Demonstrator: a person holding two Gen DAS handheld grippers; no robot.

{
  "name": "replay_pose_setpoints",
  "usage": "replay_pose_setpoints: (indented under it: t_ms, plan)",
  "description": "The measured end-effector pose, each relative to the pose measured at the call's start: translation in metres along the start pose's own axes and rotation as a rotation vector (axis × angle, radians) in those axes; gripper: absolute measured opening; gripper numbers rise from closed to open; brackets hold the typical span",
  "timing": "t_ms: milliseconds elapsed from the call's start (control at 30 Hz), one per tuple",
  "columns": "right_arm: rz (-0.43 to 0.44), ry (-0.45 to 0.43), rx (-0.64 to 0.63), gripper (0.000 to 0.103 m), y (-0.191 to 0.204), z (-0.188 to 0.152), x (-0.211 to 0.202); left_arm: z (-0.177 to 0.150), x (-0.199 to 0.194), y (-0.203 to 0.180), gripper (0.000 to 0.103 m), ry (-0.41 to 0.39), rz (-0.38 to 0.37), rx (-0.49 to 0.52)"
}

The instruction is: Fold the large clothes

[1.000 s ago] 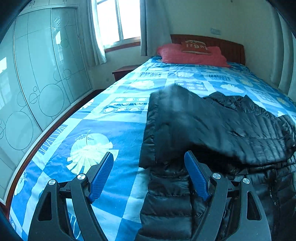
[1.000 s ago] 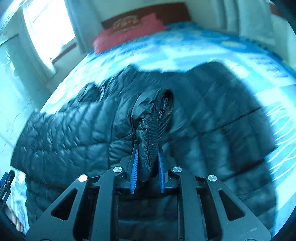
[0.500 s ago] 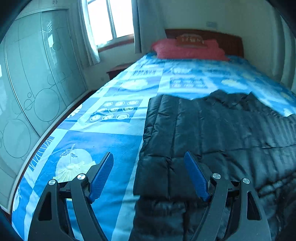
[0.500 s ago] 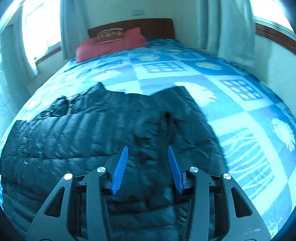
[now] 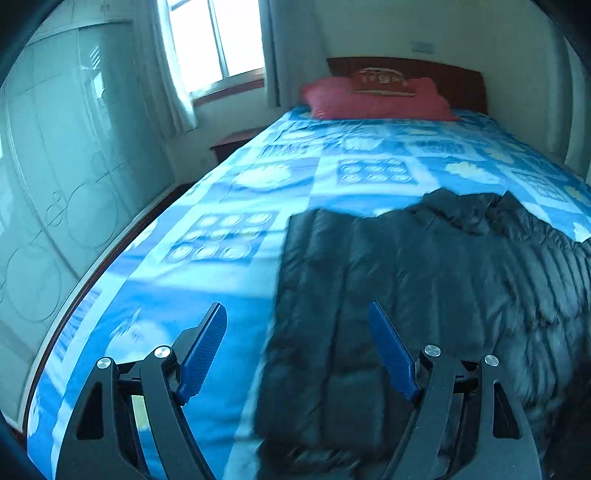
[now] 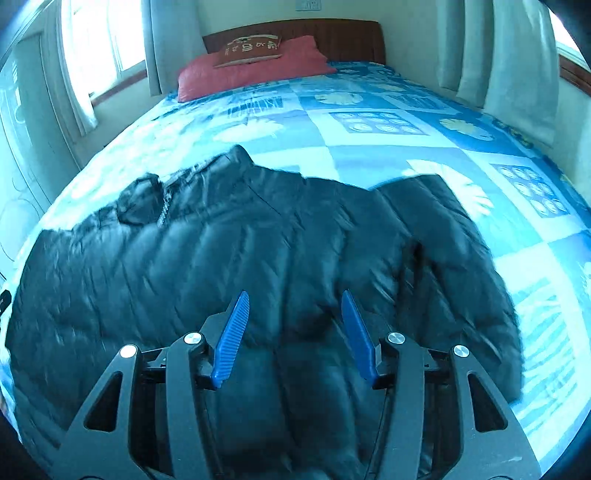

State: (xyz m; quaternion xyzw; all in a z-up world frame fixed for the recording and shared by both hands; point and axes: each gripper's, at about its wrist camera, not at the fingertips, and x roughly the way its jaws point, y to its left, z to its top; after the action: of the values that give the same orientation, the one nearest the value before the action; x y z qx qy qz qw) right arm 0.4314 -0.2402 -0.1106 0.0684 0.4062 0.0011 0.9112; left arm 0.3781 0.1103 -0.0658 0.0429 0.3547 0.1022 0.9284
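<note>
Jacket (image 6: 229,266): black, flat on bed (image 6: 369,147). Left claw (image 5: 297,350): spread, empty. Right claw (image 6: 293,332): opening, empty, above jacket.

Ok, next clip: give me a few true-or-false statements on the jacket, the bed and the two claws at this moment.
1. The black puffer jacket lies on the blue patterned bedspread. True.
2. The right claw grips a sleeve. False: its jaws are opening, with nothing between them.
3. The left claw is open and empty. True.
4. The red pillow rests on the jacket. False: it lies at the headboard, apart from the jacket.
5. The jacket hangs off the bed's foot. False: it lies on the bedspread.
</note>
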Motion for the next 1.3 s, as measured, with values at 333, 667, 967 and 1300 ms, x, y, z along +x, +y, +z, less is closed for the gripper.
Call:
replay_pose_setpoints:
  t_ms: [333, 667, 967, 1300]
  plan:
    - [-0.037, -0.012, -0.079, 0.063, 0.010, -0.008, -0.006, -0.006, 0.037, 0.004, 0.079, 0.112, -0.003, -0.037]
    - [0.025, 0.028, -0.069, 0.065, 0.000, -0.037, -0.039, -0.030, 0.026, 0.024, 0.079, 0.179, -0.056, -0.084]
    - [-0.051, 0.092, -0.017, 0.068, -0.081, -0.144, -0.155, -0.125, -0.078, 0.065, 0.079, 0.236, -0.153, -0.049]
    - [-0.067, 0.185, 0.091, 0.068, -0.128, -0.262, -0.236, -0.231, -0.163, 0.094, 0.079, 0.358, -0.261, -0.165]
